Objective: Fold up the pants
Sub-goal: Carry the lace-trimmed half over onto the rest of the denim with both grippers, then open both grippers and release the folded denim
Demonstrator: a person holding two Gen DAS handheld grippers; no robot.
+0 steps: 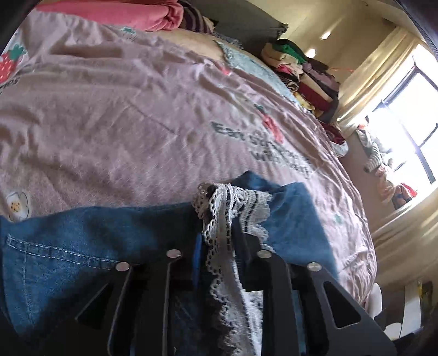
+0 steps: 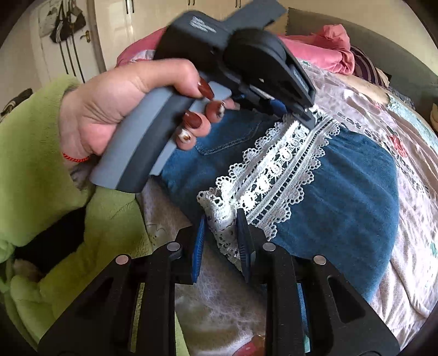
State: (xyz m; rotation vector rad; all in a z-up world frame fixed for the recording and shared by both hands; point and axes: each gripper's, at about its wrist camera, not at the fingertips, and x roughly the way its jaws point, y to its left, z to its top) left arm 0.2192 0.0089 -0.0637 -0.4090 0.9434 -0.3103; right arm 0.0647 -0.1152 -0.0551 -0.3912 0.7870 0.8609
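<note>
Blue denim pants point(image 2: 336, 189) with a white lace hem point(image 2: 276, 169) lie on a pink printed bedspread point(image 1: 115, 120). My right gripper point(image 2: 220, 232) is shut on the near end of the lace hem. My left gripper point(image 2: 298, 112), held in a hand with red nails, is shut on the far end of the same hem. In the left wrist view the left gripper point(image 1: 219, 227) pinches the bunched lace point(image 1: 227, 205) over the denim point(image 1: 68, 260), where a stitched pocket shows.
A pink folded blanket point(image 1: 131, 13) lies at the head of the bed. A stack of folded clothes point(image 1: 306, 74) stands at the bed's far side. A bright window point(image 1: 410, 123) is on the right. The person's green sleeve point(image 2: 41, 191) is at the left.
</note>
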